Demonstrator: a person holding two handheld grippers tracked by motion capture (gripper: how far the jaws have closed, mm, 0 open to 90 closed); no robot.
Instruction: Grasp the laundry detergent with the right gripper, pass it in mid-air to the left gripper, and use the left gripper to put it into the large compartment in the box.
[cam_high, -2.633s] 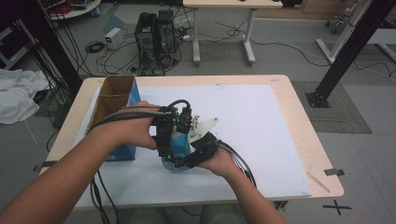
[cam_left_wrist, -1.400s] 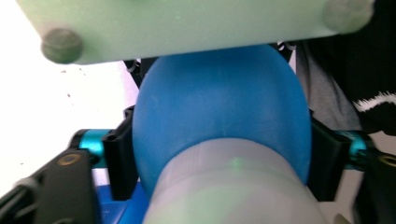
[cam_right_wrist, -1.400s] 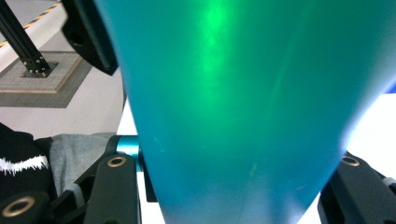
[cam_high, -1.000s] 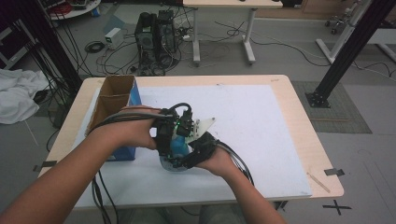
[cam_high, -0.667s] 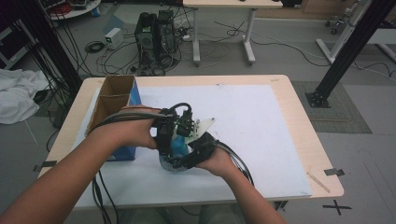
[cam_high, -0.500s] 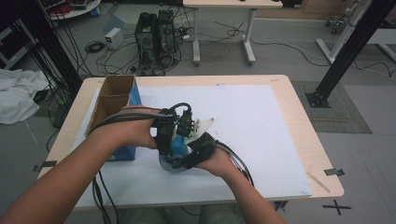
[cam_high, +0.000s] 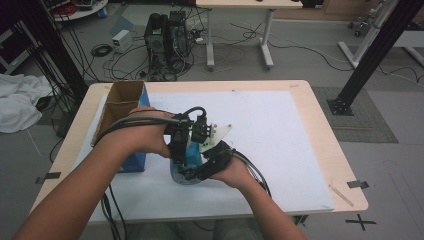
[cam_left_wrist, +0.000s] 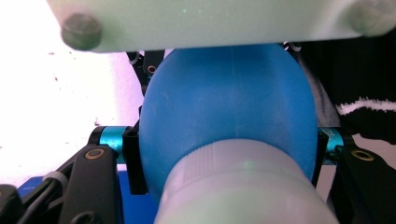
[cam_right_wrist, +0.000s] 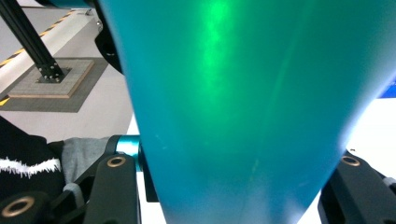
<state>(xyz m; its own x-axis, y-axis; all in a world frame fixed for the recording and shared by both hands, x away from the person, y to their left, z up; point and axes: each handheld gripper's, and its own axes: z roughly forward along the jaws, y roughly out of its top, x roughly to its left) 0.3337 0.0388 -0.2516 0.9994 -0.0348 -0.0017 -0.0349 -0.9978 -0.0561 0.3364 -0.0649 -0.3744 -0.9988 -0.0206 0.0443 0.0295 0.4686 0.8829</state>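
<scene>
Blue bottle (cam_high: 189, 159) stands on the white sheet (cam_high: 280, 135) covering the wooden table (cam_high: 320, 125), near the front edge, left of centre, both grippers on it. In the left gripper view the bottle (cam_left_wrist: 224, 121) shows a rounded matte blue shoulder narrowing down to a pale grey ribbed cap (cam_left_wrist: 243, 186) at 6 o'clock. In the right gripper view the bottle body (cam_right_wrist: 233, 102) reads teal-blue, smooth, slightly glossy with a green glint, tapering toward the bottom of frame.

Left gripper (cam_high: 180, 145) comes in from 9 o'clock of the bottle; its jaws have just been closing and now pinch the bottle's shoulder, black pads tight on both sides of the blue. Right gripper (cam_high: 206, 167) comes from 4 o'clock, low by the base, jaws clamped on the bottle body, one on each flank.

Grey three-cornered plate (cam_high: 215, 135) sits at 1 o'clock of the bottle. Open cardboard box (cam_high: 120, 107) with a blue side stands at 10 o'clock, near but apart from the bottle. Black cables (cam_high: 252, 167) trail off toward 5 o'clock.
</scene>
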